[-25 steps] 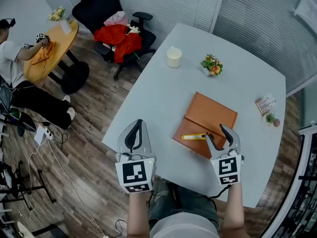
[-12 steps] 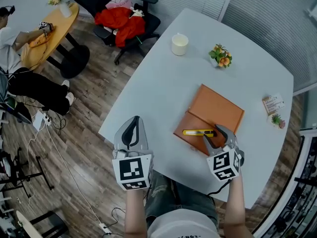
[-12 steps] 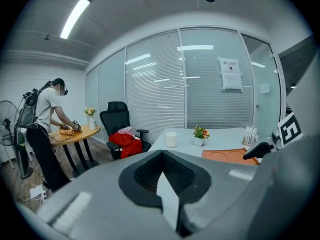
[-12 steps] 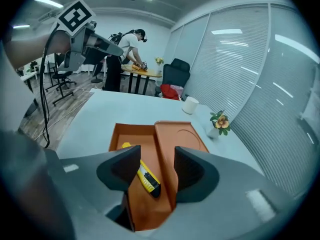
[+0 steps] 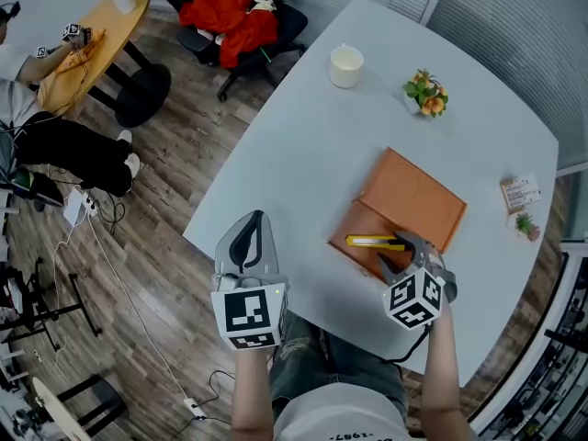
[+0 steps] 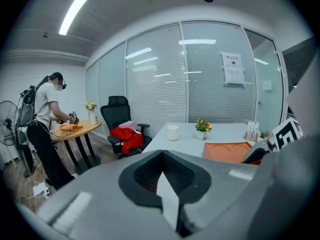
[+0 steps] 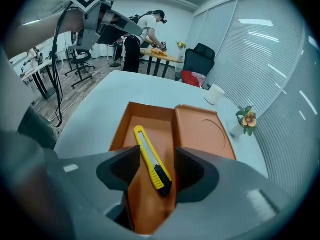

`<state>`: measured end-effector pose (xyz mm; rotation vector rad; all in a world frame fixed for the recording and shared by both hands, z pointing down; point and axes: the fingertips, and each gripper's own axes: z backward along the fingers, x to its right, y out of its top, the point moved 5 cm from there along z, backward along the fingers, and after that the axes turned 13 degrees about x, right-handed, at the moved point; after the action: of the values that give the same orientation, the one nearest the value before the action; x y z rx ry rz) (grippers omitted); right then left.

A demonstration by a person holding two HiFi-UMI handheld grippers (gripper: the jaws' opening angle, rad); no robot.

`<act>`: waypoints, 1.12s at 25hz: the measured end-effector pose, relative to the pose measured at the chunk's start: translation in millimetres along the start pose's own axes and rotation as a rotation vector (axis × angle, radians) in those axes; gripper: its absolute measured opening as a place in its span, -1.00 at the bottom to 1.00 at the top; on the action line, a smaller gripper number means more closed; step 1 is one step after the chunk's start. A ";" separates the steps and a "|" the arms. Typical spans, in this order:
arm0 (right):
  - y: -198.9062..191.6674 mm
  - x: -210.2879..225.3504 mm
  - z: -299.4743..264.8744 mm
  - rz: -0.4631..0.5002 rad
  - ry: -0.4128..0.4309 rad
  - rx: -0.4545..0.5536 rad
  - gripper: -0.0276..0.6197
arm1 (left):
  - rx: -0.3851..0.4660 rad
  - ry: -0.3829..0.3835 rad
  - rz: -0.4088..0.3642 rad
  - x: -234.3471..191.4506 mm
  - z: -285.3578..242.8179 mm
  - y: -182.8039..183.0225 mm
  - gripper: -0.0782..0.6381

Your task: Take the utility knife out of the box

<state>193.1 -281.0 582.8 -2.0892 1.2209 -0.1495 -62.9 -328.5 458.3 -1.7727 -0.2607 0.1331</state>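
An orange box lies open on the white table [image 5: 294,173], its tray [image 5: 360,220] beside its flat lid [image 5: 415,196]. The yellow utility knife [image 5: 374,242] lies in the tray. My right gripper [image 5: 406,254] is open and hangs low over the tray's near end. In the right gripper view the knife [image 7: 149,156] runs between the two jaws, its black end level with the right gripper [image 7: 156,166] tips; whether a jaw touches it is unclear. My left gripper [image 5: 250,239] is shut on nothing, held at the table's near left edge. The left gripper [image 6: 165,184] looks toward the lid [image 6: 227,150].
A white cup [image 5: 346,65] and a small flower pot [image 5: 424,95] stand at the table's far side. A card stand [image 5: 521,193] and a tiny plant [image 5: 526,225] sit at the right edge. Left of the table are an office chair with red clothing [image 5: 234,16] and a person [image 5: 28,62] at a round wooden table.
My right gripper has moved forward and down over the box, so its open jaws now flank the knife's black end. The left gripper has stayed where it was.
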 end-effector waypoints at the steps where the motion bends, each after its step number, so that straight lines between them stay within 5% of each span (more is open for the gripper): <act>1: -1.3 -0.9 -2.5 0.008 0.009 -0.012 -0.16 | -0.006 -0.001 -0.002 -0.4 -0.6 -1.7 -0.78; 15: -15.1 -14.2 -34.1 0.118 0.097 -0.174 -0.15 | -0.057 -0.032 0.004 10.4 -7.4 -19.3 -0.78; 28: -24.9 -17.0 -45.2 0.127 0.138 -0.271 -0.18 | -0.082 -0.042 0.020 14.9 -11.2 -29.6 -0.78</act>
<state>182.6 -282.8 636.0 -2.2528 1.5248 -0.0734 -48.9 -329.6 490.4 -1.8553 -0.2827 0.1766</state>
